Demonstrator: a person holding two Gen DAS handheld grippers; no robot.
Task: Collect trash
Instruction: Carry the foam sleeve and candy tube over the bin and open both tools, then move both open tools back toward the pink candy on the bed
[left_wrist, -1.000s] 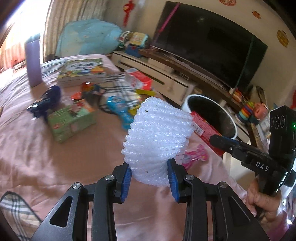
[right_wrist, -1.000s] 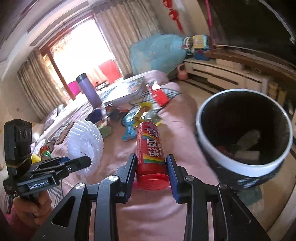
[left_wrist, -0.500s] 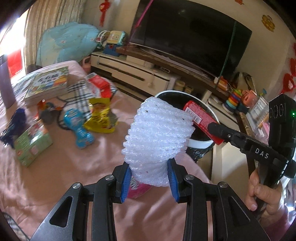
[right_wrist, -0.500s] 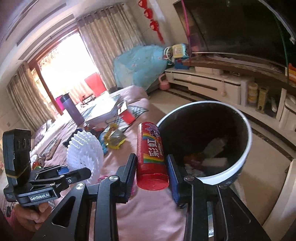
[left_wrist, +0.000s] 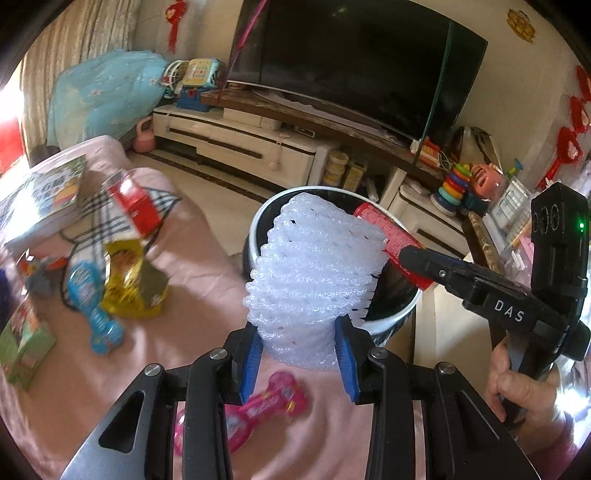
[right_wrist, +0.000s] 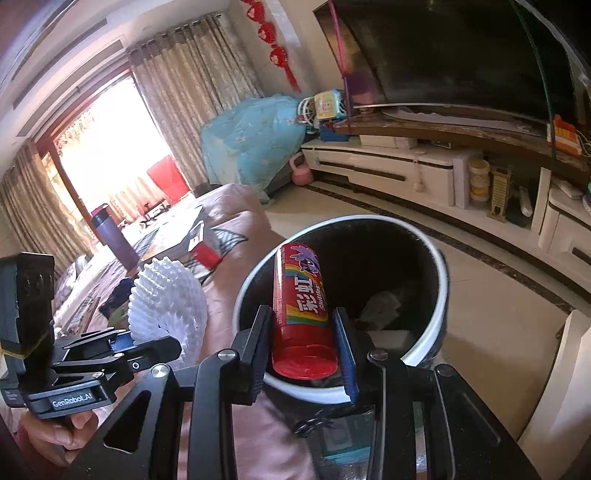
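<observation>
Counting one foam net (left_wrist: 314, 277), one red tube (right_wrist: 301, 314), one bin (right_wrist: 439, 295).

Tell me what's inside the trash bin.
Inside the trash bin, crumpled pale paper and a white piece show. The red candy tube and right gripper cover the near part.

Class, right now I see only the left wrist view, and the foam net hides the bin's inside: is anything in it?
Observer: Yes, crumpled white scraps lie at the bottom of the bin.
Operator: Where do the right tongs grip the red tube?
Observer: Near its capped end; the rest reaches out over the bin's opening.
Operator: Anything near the window?
Observer: A purple bottle stands upright.
</observation>
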